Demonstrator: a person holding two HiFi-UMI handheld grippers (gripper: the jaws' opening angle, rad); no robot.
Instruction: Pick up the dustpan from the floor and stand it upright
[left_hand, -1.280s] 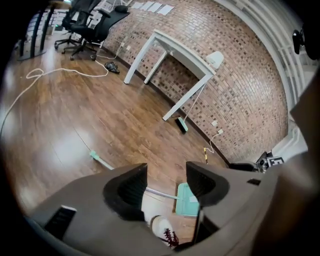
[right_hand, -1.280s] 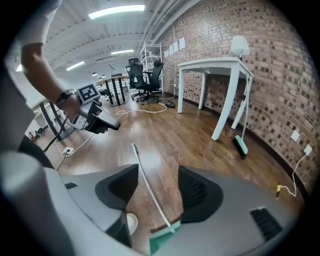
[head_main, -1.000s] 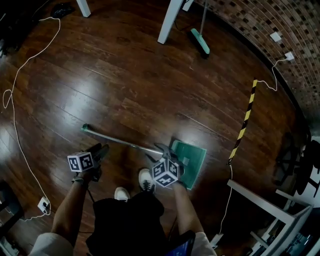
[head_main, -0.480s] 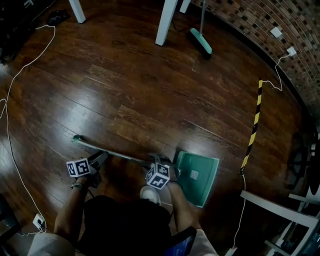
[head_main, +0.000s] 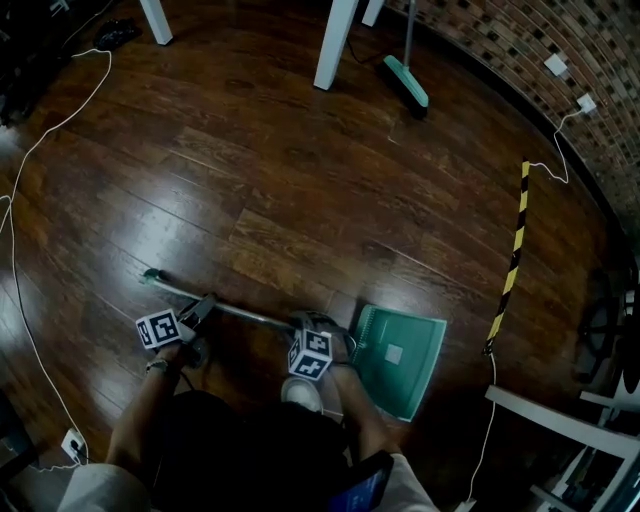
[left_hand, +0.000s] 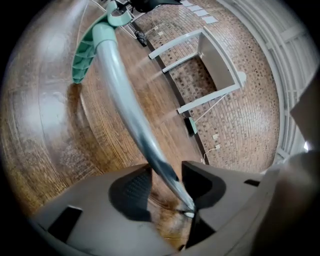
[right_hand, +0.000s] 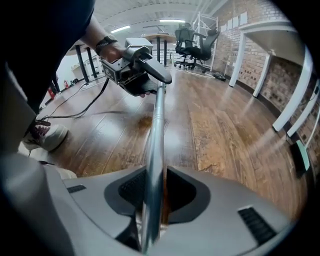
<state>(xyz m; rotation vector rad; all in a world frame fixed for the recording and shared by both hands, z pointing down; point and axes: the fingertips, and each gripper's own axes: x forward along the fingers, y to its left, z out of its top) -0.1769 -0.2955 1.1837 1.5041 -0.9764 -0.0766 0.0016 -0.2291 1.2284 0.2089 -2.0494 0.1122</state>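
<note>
The dustpan lies flat on the wood floor, its green pan (head_main: 402, 358) at the right and its metal handle (head_main: 225, 308) running left. My left gripper (head_main: 203, 309) straddles the handle near its free end. In the left gripper view the handle (left_hand: 127, 105) runs between the closing jaws of the left gripper (left_hand: 167, 172), resting against the right finger with a gap on the left. My right gripper (head_main: 335, 335) is over the handle beside the pan. Its jaws (right_hand: 156, 182) are closing around the handle (right_hand: 155, 140), and a thin gap still shows on one side.
A green broom (head_main: 405, 80) leans by white table legs (head_main: 335, 40) at the back. A white cable (head_main: 30, 200) snakes along the left floor. A yellow-black strip (head_main: 510, 262) lies at the right near the brick wall. The person's shoe (head_main: 300, 390) stands just behind the handle.
Both grippers have come down onto the dustpan handle, which now passes between each pair of jaws. The right jaws have narrowed around it. The dustpan has not lifted.
</note>
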